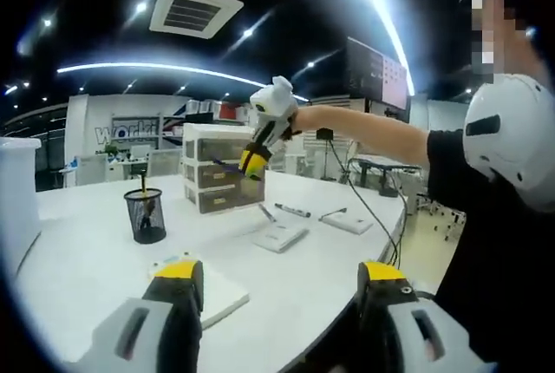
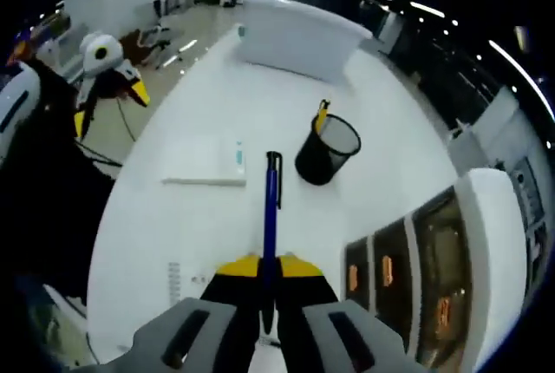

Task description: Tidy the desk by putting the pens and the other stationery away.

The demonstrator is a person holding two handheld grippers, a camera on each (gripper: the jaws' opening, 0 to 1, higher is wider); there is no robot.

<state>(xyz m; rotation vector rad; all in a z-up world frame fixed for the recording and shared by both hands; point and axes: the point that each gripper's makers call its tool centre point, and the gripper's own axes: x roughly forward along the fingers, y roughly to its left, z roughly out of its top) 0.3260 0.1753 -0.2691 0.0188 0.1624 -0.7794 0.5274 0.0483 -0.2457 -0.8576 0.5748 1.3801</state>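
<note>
A blue pen (image 2: 270,208) with a black cap end is clamped between the yellow-tipped jaws of the right tool (image 2: 263,271), pointing forward above the white counter (image 2: 173,225). A black mesh pen cup (image 2: 328,154) stands upright on the counter, holding a yellow pen (image 2: 321,117). Another dark pen (image 1: 292,211) lies flat on the counter near the drawer unit (image 1: 221,167).

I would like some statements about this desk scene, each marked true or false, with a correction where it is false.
1. The right gripper holds a blue pen between its fingers. True.
2. The left gripper holds a notebook. False: its fingers stand apart with nothing between them.
3. The black mesh pen cup already has a yellow pen standing in it. True.
4. The drawer unit lies on the floor. False: it stands on the white desk.
5. A white notepad lies on the desk, apart from the pen cup. True.
</note>
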